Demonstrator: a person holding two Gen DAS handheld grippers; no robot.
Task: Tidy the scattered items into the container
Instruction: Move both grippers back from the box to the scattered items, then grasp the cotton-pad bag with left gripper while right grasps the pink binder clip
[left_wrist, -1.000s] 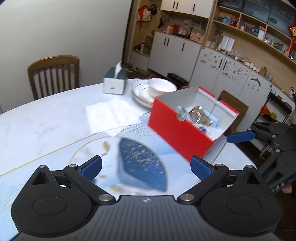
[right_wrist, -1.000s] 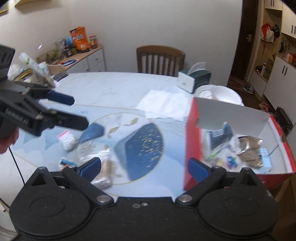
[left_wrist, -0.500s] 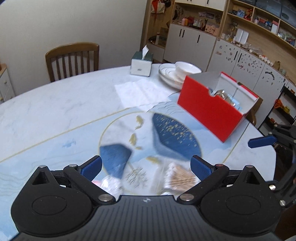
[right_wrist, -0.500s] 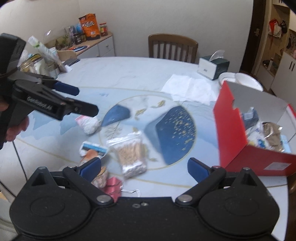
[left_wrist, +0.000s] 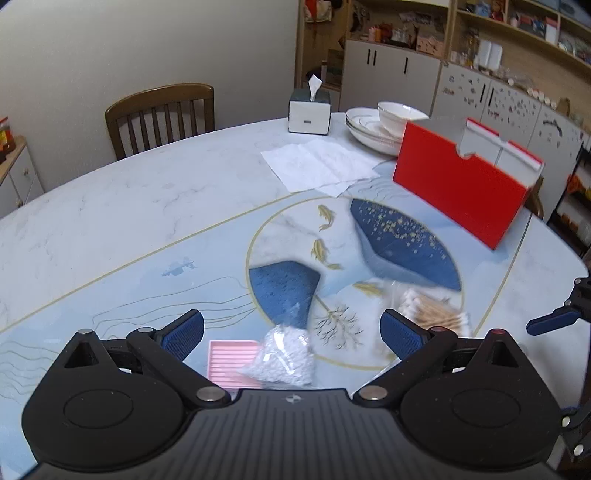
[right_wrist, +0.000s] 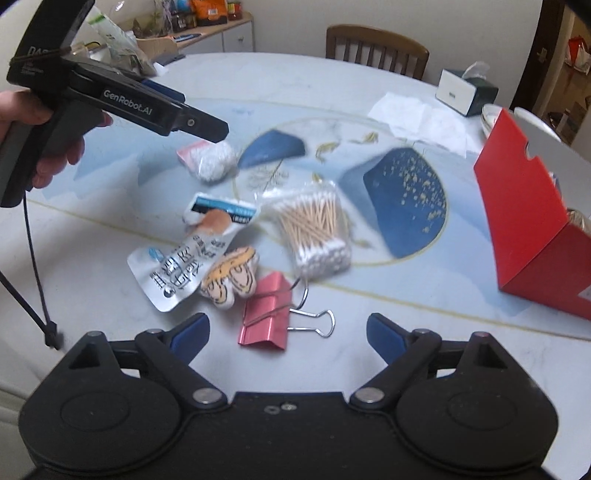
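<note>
The red open box (left_wrist: 461, 184) stands at the table's right; it also shows in the right wrist view (right_wrist: 532, 221). My left gripper (left_wrist: 291, 332) is open and empty above a bag of white beads (left_wrist: 284, 354) lying on a pink card (left_wrist: 229, 358). A bag of cotton swabs (right_wrist: 314, 225) lies mid-table, also in the left wrist view (left_wrist: 428, 310). My right gripper (right_wrist: 288, 328) is open and empty just above a pink binder clip (right_wrist: 269, 314). Beside the clip lie a small plush toy (right_wrist: 231, 277) and a silver snack packet (right_wrist: 184, 269).
A tissue box (left_wrist: 309, 110), stacked plates with a bowl (left_wrist: 384, 122) and paper sheets (left_wrist: 317, 166) are at the table's far side. A wooden chair (left_wrist: 162, 114) stands behind. A side cabinet with clutter (right_wrist: 177, 26) is at the left.
Both grippers have pulled back from the red box toward the scattered items, staying open. The box now sits farther off at the right; the bead bag and binder clip came into view.
</note>
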